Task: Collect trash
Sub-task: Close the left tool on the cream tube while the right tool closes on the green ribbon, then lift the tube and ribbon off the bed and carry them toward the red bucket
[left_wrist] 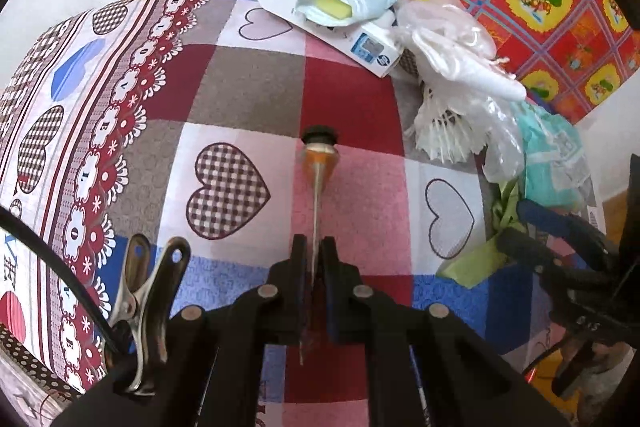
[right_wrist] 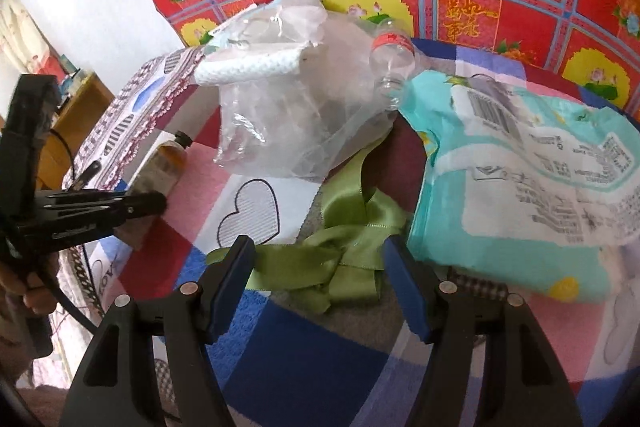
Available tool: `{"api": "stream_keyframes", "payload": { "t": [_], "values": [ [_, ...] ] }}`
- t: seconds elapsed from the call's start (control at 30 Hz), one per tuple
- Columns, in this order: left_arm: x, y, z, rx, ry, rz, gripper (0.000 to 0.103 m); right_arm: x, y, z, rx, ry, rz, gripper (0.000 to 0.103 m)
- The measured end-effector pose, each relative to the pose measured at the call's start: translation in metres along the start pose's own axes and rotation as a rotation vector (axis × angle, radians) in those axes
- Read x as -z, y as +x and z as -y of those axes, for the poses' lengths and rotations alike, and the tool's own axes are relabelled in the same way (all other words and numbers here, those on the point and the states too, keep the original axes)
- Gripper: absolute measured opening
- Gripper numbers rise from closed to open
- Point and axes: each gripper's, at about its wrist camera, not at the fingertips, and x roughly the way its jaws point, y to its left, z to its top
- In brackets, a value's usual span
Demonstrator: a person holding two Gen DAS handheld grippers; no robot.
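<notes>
Green satin ribbon (right_wrist: 344,255) is the thing sitting right between the blue pads of the right tool (right_wrist: 320,287), jaws wide apart and not touching it yet. It's a crumpled tangle, with one tail running out past the left pad and a loop heading away from the tool toward the clear plastic bag (right_wrist: 280,123). The bulk of the knot lies straight ahead and slightly toward the right pad, so my guess is the next move is just drop a bit further and close. The right hand is clearly the nearer one for this.

The left tool (left_wrist: 316,259) is clamped shut on a flattened pouch with a black cap (left_wrist: 319,163), seen edge-on, its long axis pointing straight out from the jaws. In the right view it hangs off to the left of the ribbon.

Further out from the right tool: a teal wipes packet (right_wrist: 520,187) just beside the right pad, partly over the ribbon's far side, and an empty plastic bottle (right_wrist: 392,59) beyond that. Everything lies on a patchwork heart cloth (right_wrist: 256,211) over the tabletop. One risk: the pad catching the packet edge too.
</notes>
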Motion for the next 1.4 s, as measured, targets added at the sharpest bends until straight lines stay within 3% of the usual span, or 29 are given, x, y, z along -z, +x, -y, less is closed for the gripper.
{"api": "stream_keyframes", "payload": {
  "t": [0.2, 0.33, 0.43, 0.53, 0.63, 0.93, 1.4],
  "values": [
    [0.005, 0.0, 0.005, -0.008, 0.002, 0.013, 0.007, 0.004, 0.004, -0.011, 0.082, -0.068, 0.015, 0.064],
    [0.007, 0.0, 0.007, -0.007, 0.01, 0.011, 0.007, 0.007, 0.004, -0.015, 0.166, -0.101, 0.026, 0.042],
    [0.008, -0.001, 0.006, -0.006, 0.005, 0.014, 0.007, 0.008, 0.005, -0.019, 0.198, -0.139, 0.043, 0.037],
    [0.01, -0.002, 0.007, -0.009, 0.009, 0.019, 0.007, 0.008, 0.004, -0.023, 0.203, -0.125, 0.029, 0.018],
    [0.012, -0.003, 0.008, -0.005, 0.018, 0.016, 0.007, 0.013, -0.002, -0.026, 0.2, -0.093, 0.026, 0.011],
    [0.021, -0.018, 0.007, 0.058, 0.049, 0.026, 0.007, 0.04, -0.031, -0.04, 0.15, 0.033, 0.036, 0.007],
    [0.027, -0.035, 0.013, 0.138, 0.156, 0.032, 0.006, 0.059, -0.069, -0.06, 0.195, 0.126, 0.107, 0.007]
  ]
}}
